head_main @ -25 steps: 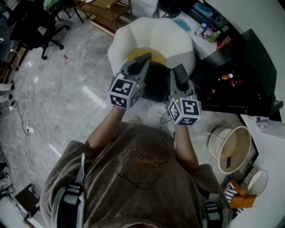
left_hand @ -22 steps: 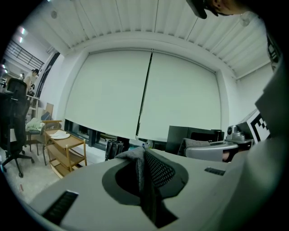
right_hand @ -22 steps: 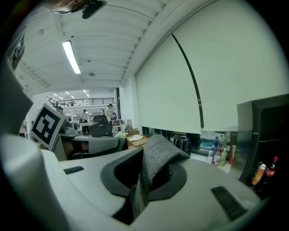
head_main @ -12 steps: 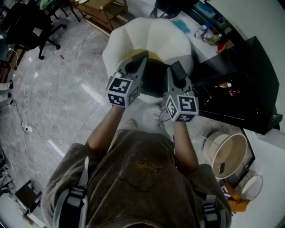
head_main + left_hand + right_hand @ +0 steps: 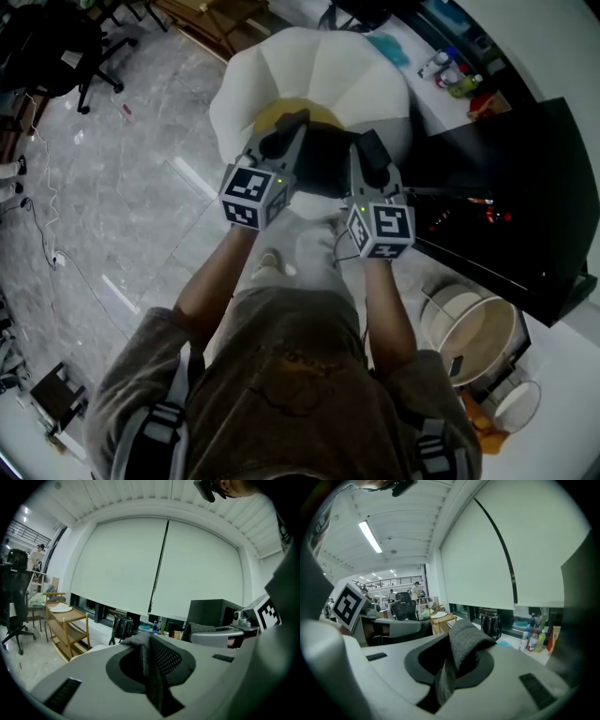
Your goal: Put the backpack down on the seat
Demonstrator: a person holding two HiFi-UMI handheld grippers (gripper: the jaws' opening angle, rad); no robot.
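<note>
The backpack [image 5: 323, 164] is shown as a dark mass held over the white seat [image 5: 319, 66] and covering the near part of the seat's yellow cushion [image 5: 279, 114]. It is carried between the left gripper [image 5: 292, 127], at the side of the seat toward the open floor, and the right gripper [image 5: 367, 147], at the side of the seat toward the black table [image 5: 511, 197]. Each gripper is closed on the bag. In the left gripper view, a fold of grey, mesh-backed fabric [image 5: 151, 665] is pinched in the narrow slot between the jaws. In the right gripper view, a grey strap [image 5: 461, 646] is clamped in the same way and bulges above the jaws. Compared with the head views of the previous second, both grippers and the bag have been brought further in over the seat and lowered toward it, and the near rim of the seat is now seen below the bag. The grip itself is unchanged. The carrying phase is therefore judged to be nearly complete. Whether the underside of the bag already rests on the cushion cannot be told from any view. Only settling and release appear to remain.
</note>
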